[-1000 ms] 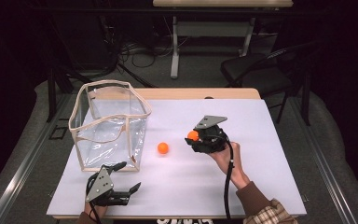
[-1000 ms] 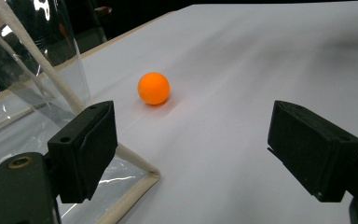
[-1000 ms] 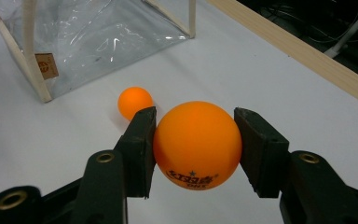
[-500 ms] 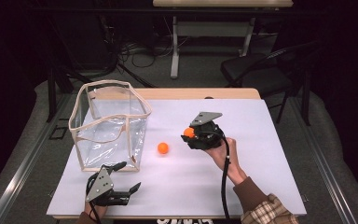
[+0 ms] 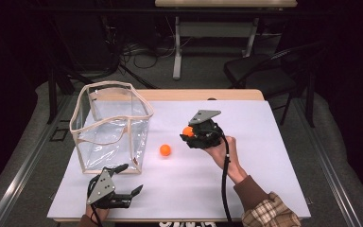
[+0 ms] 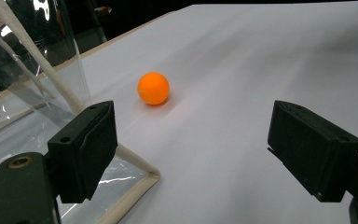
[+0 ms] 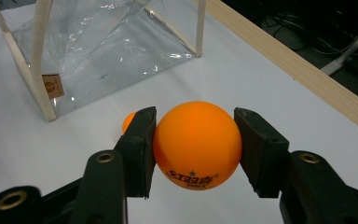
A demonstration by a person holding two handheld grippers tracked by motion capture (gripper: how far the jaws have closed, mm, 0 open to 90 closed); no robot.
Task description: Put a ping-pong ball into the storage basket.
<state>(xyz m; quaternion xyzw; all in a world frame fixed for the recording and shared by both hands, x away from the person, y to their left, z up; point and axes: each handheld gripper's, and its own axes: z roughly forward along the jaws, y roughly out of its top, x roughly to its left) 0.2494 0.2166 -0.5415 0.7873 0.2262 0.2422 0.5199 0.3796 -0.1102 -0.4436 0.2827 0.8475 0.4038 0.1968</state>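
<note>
Orange ball (image 7: 196, 144) clamped in right gripper (image 5: 192, 133) (left gripper (image 5: 123, 182) idle, agape); probably bound for clear bag (image 5: 111, 125) ahead: release squarely over its mouth.

- High view: fixed above my side, facing forward and down on the white table (image 5: 264, 142), far enough back to take in the floor and chair beyond.
- Left gripper view: rides my left gripper (image 6: 191, 149), low over the table's near left, facing the loose orange ball (image 6: 153, 87).
- Right gripper view: rides my right gripper (image 7: 193, 142), close, facing left toward the clear bag (image 7: 107, 46).
- Shared: bag, loose ball.
</note>
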